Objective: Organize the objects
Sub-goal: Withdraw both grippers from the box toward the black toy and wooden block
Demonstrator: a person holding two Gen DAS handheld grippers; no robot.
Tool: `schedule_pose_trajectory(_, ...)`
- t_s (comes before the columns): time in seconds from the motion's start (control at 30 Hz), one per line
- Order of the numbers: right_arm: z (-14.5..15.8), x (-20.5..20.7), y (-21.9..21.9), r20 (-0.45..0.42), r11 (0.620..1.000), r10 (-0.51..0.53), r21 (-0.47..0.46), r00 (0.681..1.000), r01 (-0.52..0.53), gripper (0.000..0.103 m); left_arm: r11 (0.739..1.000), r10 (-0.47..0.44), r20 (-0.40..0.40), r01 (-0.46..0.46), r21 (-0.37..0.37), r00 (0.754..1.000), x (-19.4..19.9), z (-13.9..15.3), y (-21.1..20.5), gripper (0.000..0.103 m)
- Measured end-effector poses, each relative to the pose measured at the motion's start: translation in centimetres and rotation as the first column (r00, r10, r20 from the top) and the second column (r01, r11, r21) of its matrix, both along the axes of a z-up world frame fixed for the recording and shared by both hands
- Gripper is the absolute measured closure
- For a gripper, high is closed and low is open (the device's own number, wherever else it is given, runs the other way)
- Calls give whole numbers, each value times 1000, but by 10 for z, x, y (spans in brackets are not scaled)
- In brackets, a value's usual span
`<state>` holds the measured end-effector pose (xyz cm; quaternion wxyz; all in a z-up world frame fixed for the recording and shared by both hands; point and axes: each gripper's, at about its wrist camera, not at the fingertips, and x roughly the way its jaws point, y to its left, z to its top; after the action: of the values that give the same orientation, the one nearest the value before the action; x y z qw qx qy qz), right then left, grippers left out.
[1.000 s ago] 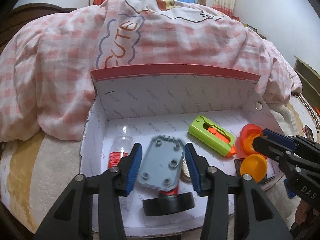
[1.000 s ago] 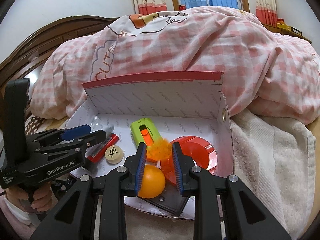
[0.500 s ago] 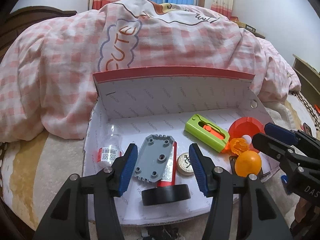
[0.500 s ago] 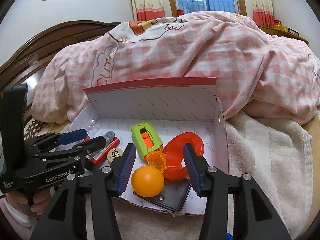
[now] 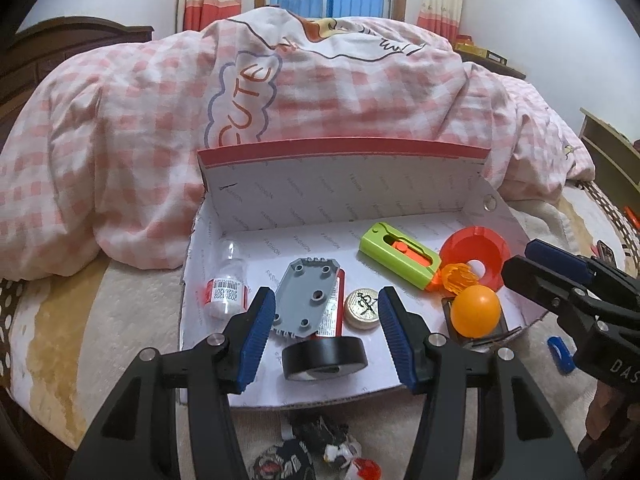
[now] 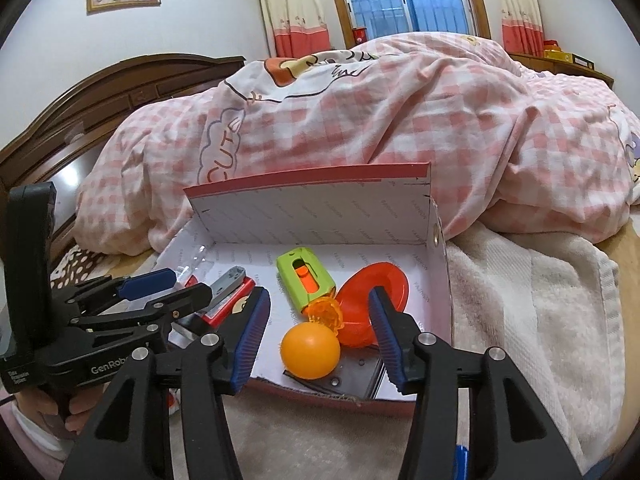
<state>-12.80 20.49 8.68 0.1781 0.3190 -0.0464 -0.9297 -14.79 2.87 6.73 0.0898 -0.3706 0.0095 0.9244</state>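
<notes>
Left wrist view: left gripper [image 5: 326, 334] jaws spread, nothing pinched. Landmark is the shallow white cardboard box with a red rim [image 5: 344, 148] lying on the bed. Inside the box, the flat grey plastic plate with round holes [image 5: 306, 296] lies between the blue pads, nearer the left one, resting on a red flat packet [image 5: 334, 316]. Black tape roll [image 5: 324, 358] sits at the box's near edge, just below the grey plate. Round brass-coloured chess piece [image 5: 362, 307] is just inside the right pad. Small clear bottle with a red-and-white label [image 5: 226, 286] lies at the box's left side, outside the left pad. Lime-green utility knife with an orange slider [image 5: 398, 254] lies toward the box's back right. Right gripper [image 5: 516, 266] enters at the box's right edge.

Right wrist view: right gripper [image 6: 320, 328] jaws spread, pads touching nothing. Orange ping-pong ball [image 6: 310, 350] sits between them at the box's near edge, on a dark flat plate [image 6: 348, 376]. Red plastic funnel [image 6: 374, 298] lies behind the ball, near the right pad. Spiky translucent orange ball [image 6: 324, 312] touches the green knife's tip.
</notes>
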Motion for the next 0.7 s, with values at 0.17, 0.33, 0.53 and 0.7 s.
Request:
schedule_pose_trajectory(0.17,3,10,-1,-2,1000,4,-7,1000,-5,50,1000,-3,-1,3,2,1000,11,3,1,49)
schedule_pose_trajectory(0.33,4,20,-1,-2,1000,10,-11,1000,-10,50,1000,-6,0,6,8,1000,22,5,0,49)
schedule_pose_trajectory(0.53,5,31,0,0,1000,14,-12,1000,-14,50,1000,-9,9,9,6,1000,34,4,2,49)
schedule_pose_trajectory(0.7,3,38,0,5,1000,15,-14,1000,-15,50,1000,-14,15,14,8,1000,43,3,3,49)
